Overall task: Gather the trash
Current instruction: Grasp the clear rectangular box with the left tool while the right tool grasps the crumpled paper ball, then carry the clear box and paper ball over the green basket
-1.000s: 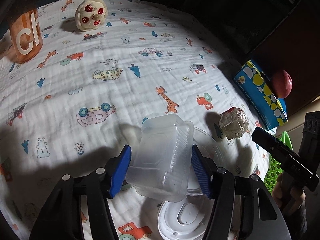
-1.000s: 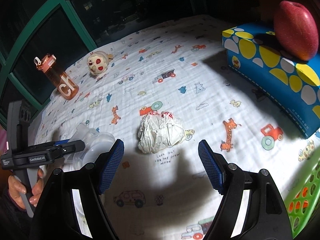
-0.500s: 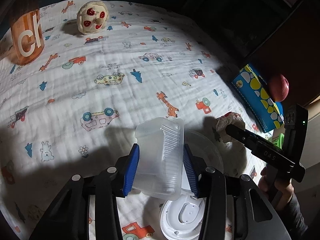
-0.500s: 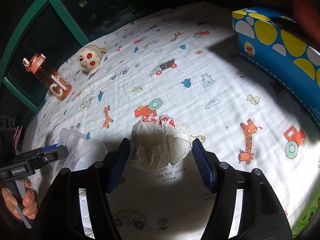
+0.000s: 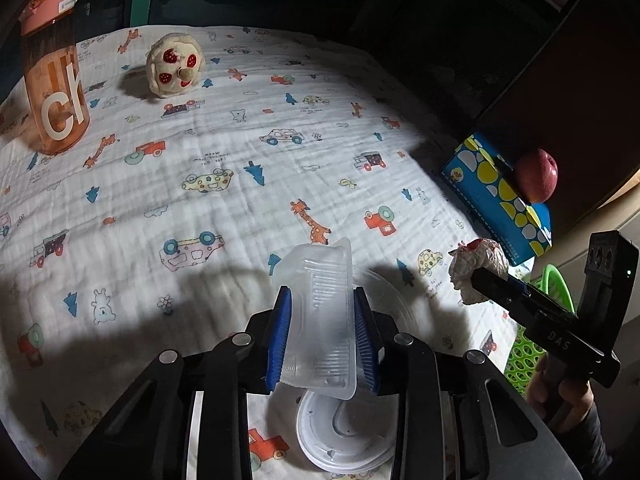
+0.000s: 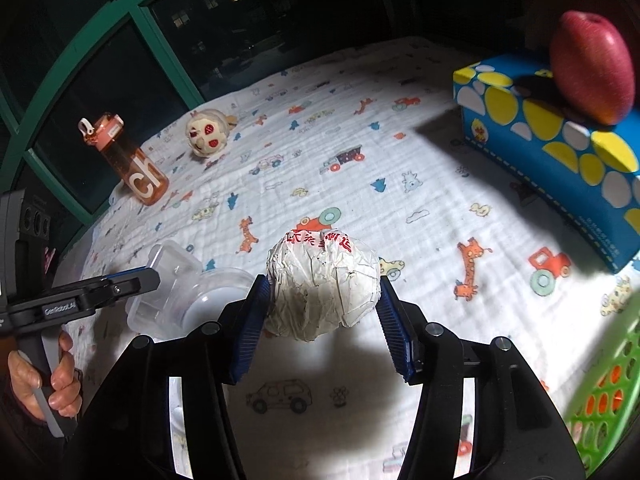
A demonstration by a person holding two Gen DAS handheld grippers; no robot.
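My left gripper is shut on a clear plastic container and squeezes it, held above the printed cloth. A clear round lid and a white lid lie under it. My right gripper is shut on a crumpled white paper ball with red print, lifted a little off the cloth. The ball also shows in the left wrist view, and the container in the right wrist view.
A green perforated basket stands at the right table edge. A blue tissue box carries a red apple. An orange bottle and a plush toy stand at the far side.
My left gripper closed on the plastic container and squeezed it narrower. My right gripper moved forward and closed around the paper ball.
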